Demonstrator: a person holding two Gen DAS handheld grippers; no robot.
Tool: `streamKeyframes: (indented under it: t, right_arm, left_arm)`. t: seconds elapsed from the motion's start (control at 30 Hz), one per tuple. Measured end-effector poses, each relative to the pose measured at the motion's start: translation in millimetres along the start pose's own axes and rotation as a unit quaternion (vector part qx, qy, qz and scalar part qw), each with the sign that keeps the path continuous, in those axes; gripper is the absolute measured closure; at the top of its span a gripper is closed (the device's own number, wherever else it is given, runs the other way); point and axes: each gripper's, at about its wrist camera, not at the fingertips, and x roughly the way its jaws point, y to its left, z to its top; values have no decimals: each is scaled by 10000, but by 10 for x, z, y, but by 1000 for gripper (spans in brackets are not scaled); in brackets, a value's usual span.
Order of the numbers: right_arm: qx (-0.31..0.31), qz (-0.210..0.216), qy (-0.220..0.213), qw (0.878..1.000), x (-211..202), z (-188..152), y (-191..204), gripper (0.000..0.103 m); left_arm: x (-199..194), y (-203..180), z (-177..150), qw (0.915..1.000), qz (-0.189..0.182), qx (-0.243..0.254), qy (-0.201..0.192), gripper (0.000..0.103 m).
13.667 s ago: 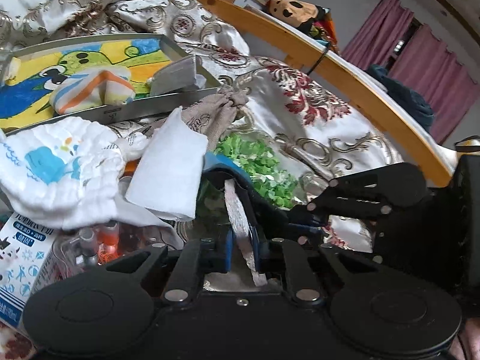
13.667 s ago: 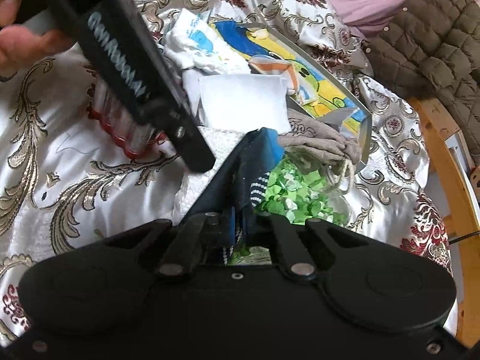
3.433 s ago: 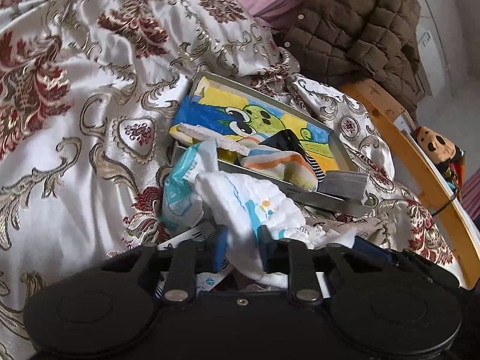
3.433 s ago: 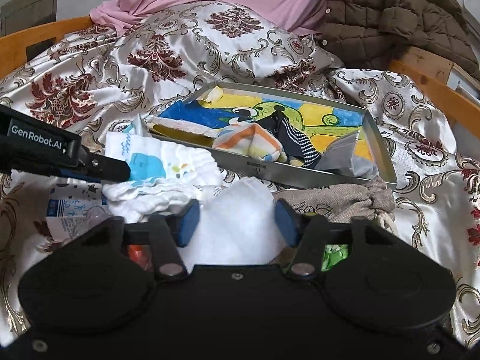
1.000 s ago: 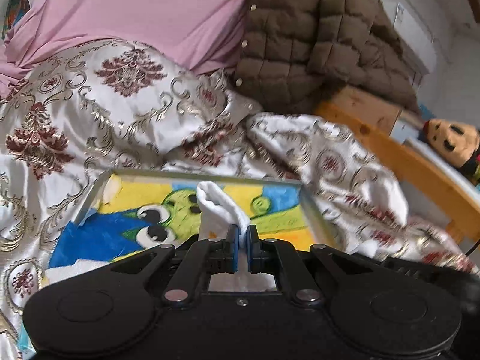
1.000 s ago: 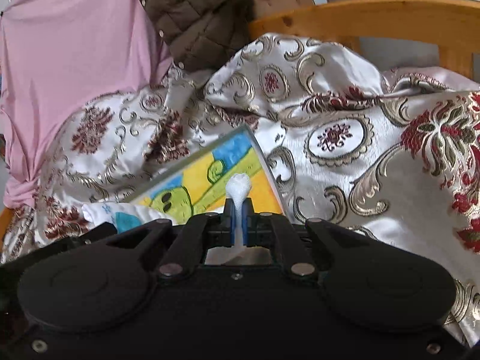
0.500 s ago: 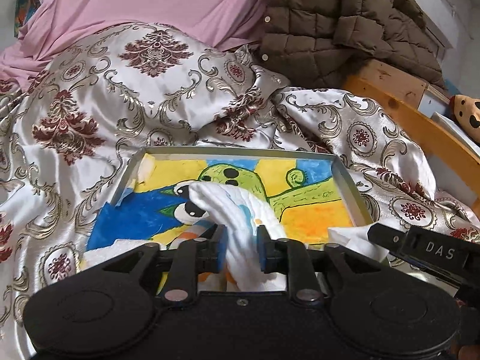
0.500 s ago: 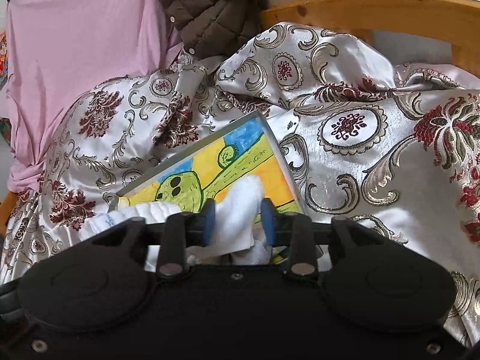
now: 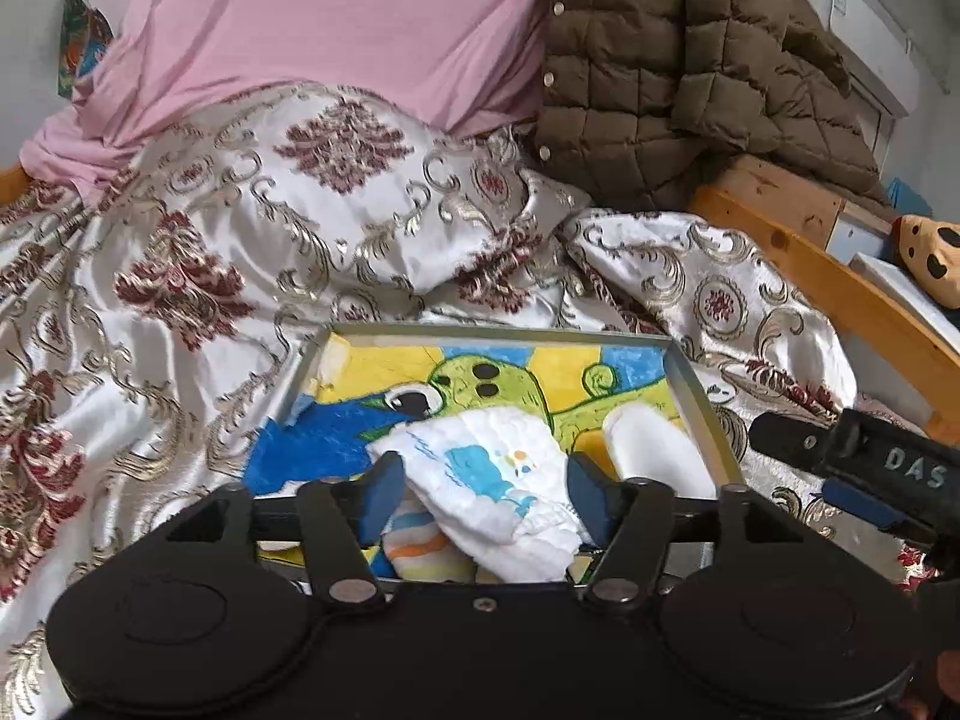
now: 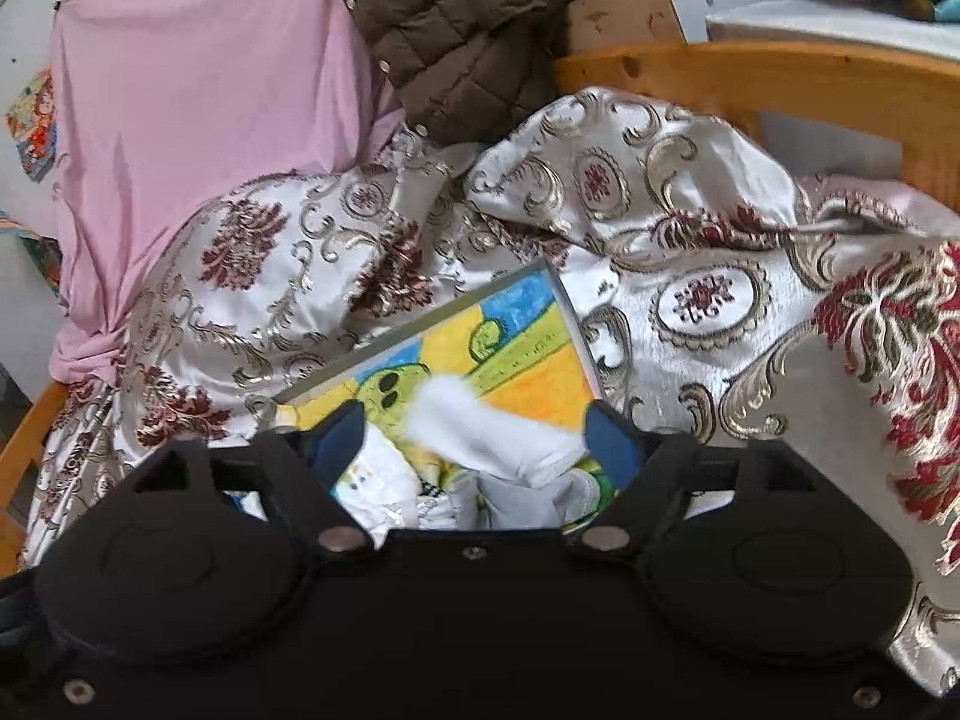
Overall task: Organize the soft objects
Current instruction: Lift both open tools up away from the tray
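Cloths lie in the tray (image 9: 690,378): a printed white cloth (image 9: 486,480) sits loose between the opening jaws of the left gripper (image 9: 483,495), and a plain white cloth (image 10: 480,432), somewhat blurred, sits seemingly untouched between the opening jaws of the right gripper (image 10: 477,441). Beyond the tray lie a patterned bedspread (image 9: 270,240), then a pink pillow (image 9: 324,24) and a brown jacket (image 9: 678,60).

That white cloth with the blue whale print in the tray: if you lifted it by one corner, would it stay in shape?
Probably not. The white cloth lies crumpled and puckered, so it likely droops. It looks thin and light, and should hardly slide on the pile beneath.
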Motion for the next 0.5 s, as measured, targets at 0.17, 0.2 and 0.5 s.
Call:
streamKeyframes:
  t: [0.17, 0.2, 0.5]
  right_arm:
    - [-308, 148, -163, 9993, -295, 51, 116, 1]
    - [-358, 166, -201, 9990, -360, 56, 136, 1]
    - [-571, 451, -547, 9959, -1131, 38, 343, 1]
  left_arm:
    - [-296, 111, -11, 9997, 38, 4, -230, 24]
    - [-355, 141, -18, 9997, 37, -20, -254, 22]
    - [-1055, 479, -119, 9977, -21, -296, -602, 6]
